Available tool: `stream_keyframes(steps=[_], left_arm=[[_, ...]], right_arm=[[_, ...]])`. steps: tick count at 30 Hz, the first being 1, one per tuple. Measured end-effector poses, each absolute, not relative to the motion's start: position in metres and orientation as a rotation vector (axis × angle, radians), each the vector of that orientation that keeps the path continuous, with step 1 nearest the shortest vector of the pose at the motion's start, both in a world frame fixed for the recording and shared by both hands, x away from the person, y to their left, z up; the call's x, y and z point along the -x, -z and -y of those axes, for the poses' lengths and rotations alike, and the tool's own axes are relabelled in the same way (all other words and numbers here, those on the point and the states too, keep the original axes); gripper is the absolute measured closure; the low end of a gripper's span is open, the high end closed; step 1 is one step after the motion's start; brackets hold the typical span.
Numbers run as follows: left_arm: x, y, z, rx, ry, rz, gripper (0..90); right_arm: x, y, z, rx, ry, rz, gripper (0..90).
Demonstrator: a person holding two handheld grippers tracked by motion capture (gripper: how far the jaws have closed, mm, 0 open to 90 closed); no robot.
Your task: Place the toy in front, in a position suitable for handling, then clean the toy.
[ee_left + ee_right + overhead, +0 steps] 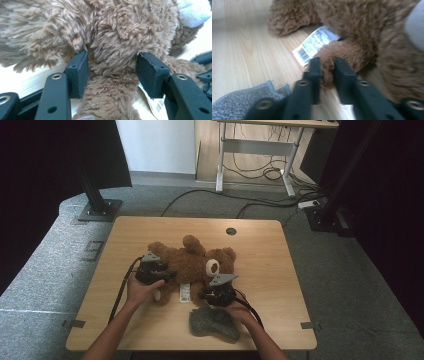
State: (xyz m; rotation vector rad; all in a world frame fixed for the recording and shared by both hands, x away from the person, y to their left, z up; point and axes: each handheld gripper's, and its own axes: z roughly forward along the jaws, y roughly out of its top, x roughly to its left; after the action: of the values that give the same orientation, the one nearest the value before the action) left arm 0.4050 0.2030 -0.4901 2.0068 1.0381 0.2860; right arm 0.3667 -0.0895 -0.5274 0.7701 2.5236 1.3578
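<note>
Here: brown teddy bear (192, 262) lying flat on light wood table (150, 227), both grippers on it.

Table has a round cable hole (231, 231) near far edge; grey carpet around, black stand base (99, 211) far left, white desk frame (255, 157) w/ loose cables behind. Grey knit cloth (214, 322) lies on near edge, just by the right hand. White barcode tag (314, 45) pokes out from under the bear. Left gripper (112, 72): jaws wide, pads pressed into fur on both sides of a plush limb, gripping it. Right gripper (327, 71): jaws narrow w/ a paw tip between them, pads touching the fur, pic blurred; can't tell if pinching or loose.
</note>
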Motion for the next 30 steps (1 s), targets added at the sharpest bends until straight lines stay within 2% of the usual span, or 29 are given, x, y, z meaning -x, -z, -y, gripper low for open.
stream_keyframes(steps=[3,8,19,30], left_arm=[[-0.399,0.484,-0.207,-1.994,-0.300,-1.020,41.7],[-0.393,0.478,-0.216,-1.965,-0.308,-1.017,41.0],[-0.388,0.473,-0.220,-1.946,-0.307,-1.010,40.0],[-0.391,0.454,-0.211,-1.914,-0.303,-0.977,38.2]], right_arm=[[-0.364,0.522,0.097,-0.801,-1.389,-2.452,56.8],[-0.358,0.515,0.121,-0.902,-1.460,-2.360,52.6],[-0.335,0.518,0.157,-1.003,-1.478,-2.280,48.4],[-0.303,0.511,0.164,-0.965,-1.516,-2.299,46.2]])
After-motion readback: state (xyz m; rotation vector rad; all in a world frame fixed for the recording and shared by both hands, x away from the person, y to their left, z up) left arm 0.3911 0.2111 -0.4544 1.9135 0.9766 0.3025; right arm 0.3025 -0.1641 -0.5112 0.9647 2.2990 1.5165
